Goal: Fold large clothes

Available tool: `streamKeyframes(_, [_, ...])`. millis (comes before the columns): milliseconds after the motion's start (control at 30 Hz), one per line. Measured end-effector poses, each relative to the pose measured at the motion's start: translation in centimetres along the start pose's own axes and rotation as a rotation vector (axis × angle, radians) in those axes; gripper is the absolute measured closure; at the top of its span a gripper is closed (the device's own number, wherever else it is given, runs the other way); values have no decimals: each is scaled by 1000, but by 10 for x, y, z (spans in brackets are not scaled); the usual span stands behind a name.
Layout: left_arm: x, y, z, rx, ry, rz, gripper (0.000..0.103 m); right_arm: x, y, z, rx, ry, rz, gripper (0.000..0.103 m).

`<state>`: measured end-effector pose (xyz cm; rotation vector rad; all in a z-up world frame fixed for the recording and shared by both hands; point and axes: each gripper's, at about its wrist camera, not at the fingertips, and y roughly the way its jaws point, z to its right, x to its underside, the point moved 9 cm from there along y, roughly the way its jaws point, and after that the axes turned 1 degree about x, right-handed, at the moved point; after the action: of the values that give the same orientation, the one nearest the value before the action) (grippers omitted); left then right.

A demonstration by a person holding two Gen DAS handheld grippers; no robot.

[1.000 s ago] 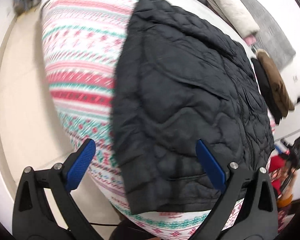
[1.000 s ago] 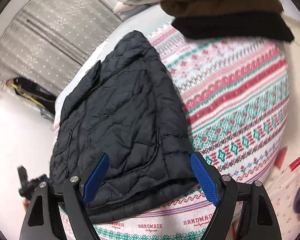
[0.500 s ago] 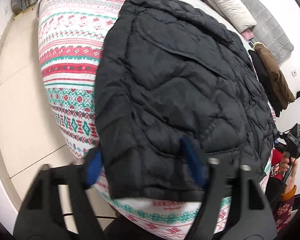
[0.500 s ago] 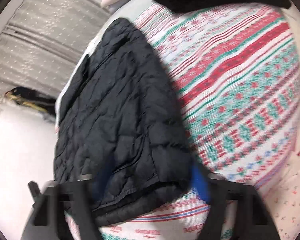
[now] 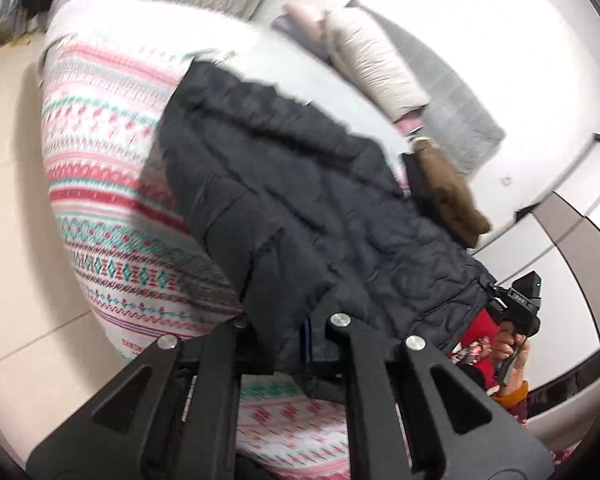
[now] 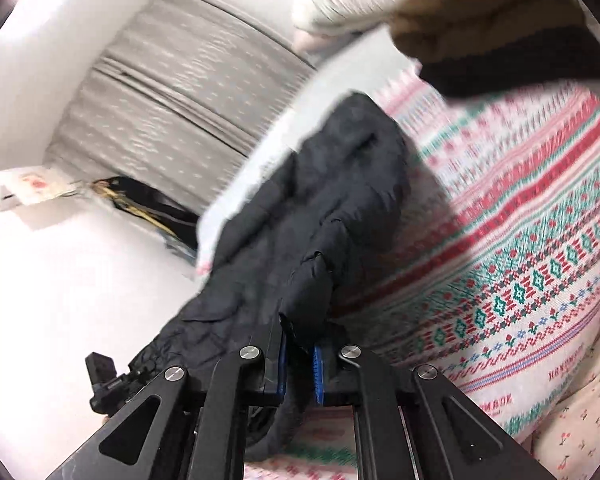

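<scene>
A black quilted jacket lies on a bed with a red, green and white patterned cover. My left gripper is shut on the jacket's near hem at one corner, and the cloth is lifted off the bed there. In the right wrist view the same jacket rises in a ridge toward my right gripper, which is shut on the other near corner of the hem. The patterned cover lies to the right of it.
Folded clothes sit at the far side: a cream padded coat, a brown garment on a black one. A grey curtain hangs behind. Tiled floor lies left of the bed. The right gripper shows at the left view's edge.
Both grippers were open above the jacket's near hem. They dropped onto it, shut on its two near corners, and have lifted the hem up off the bed.
</scene>
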<state>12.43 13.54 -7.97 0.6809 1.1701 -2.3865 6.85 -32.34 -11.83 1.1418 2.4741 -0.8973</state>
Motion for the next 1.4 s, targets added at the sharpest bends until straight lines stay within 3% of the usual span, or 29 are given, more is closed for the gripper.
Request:
streamKeyframes(200, [11, -58, 39, 125, 54, 79, 94, 9, -57, -47, -61, -78, 91, 95])
streamKeyframes(433, [28, -112, 64, 211, 81, 142, 94, 2, -144, -86, -147, -139, 250, 99])
streamKeyframes(533, [39, -111, 57, 180, 79, 127, 94, 1, -161, -83, -62, -181, 272, 95])
streamKeyframes(600, [48, -103, 46, 147, 59, 103, 94, 7, -154, -65, -21, -156, 223, 94])
streamKeyframes(667, [54, -98, 34, 121, 31, 83, 94, 19, -136, -44, 32, -122, 138, 67])
streamKeyframes(700, [56, -99, 30, 119, 15, 79, 94, 24, -128, -33, 66, -107, 107, 38])
streamKeyframes(733, [58, -99, 26, 122, 3, 76, 94, 29, -117, -22, 106, -94, 74, 28])
streamKeyframes(900, [60, -102, 21, 120, -1, 68, 94, 55, -68, 36, 283, -39, -115, 28])
streamKeyframes(1000, [62, -100, 22, 115, -1, 58, 94, 73, -49, 57, 323, 20, -220, 28])
streamKeyframes(1100, [66, -98, 19, 114, -6, 51, 94, 91, -37, 64, 289, 72, -323, 32])
streamKeyframes(1167, [66, -97, 17, 113, -12, 47, 93, 103, -27, 56, 213, 78, -388, 55])
streamKeyframes(1200, [66, -96, 15, 113, -17, 46, 94, 107, -24, 50, 177, 71, -407, 76])
streamKeyframes(1300, [65, -96, 11, 113, -38, 51, 93, 109, -26, 27, 91, 28, -379, 90])
streamKeyframes(1400, [63, -102, 18, 135, -30, 70, 94, 101, -45, 0, -3, 18, -276, 94])
